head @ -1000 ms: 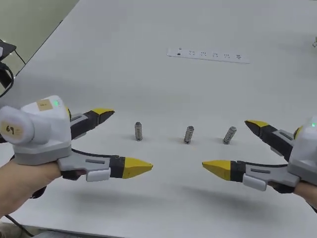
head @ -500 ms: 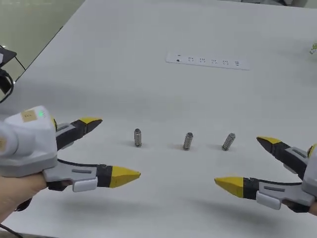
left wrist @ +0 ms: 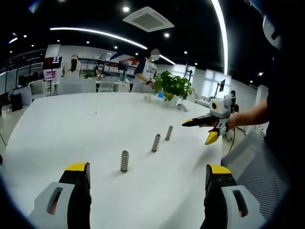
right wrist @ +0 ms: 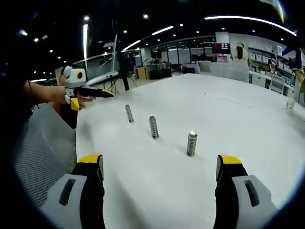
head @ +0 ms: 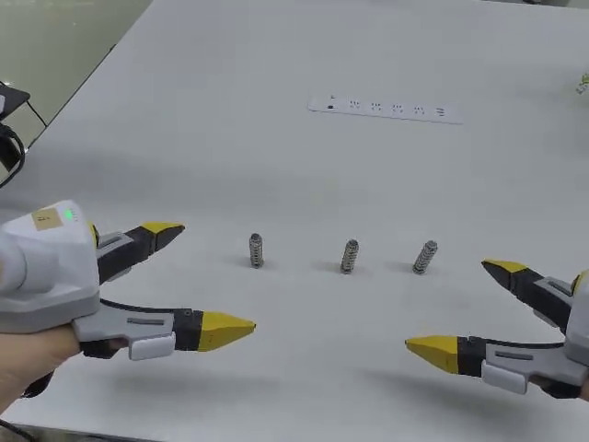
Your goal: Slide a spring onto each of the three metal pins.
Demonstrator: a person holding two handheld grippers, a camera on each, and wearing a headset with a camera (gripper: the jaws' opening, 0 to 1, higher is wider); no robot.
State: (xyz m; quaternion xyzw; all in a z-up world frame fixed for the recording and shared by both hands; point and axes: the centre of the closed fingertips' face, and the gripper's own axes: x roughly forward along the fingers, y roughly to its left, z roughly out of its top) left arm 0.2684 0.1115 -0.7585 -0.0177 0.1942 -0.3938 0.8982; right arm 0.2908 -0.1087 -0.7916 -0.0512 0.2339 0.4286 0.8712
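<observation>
My left tool (head: 212,276) and right tool (head: 453,306) both gape wide, empty, flanking three spring-sleeved pins (head: 350,256) on the counter (head: 230,147).

Head view looks steeply down; gripper views skim low from opposite sides, sharing the pins (head: 349,256).

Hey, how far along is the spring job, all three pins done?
Looks finished: the left pin, middle pin and right pin each carry a spring. Nothing is in hand; the left gripper and right gripper are open and empty. Nothing appears left.
</observation>
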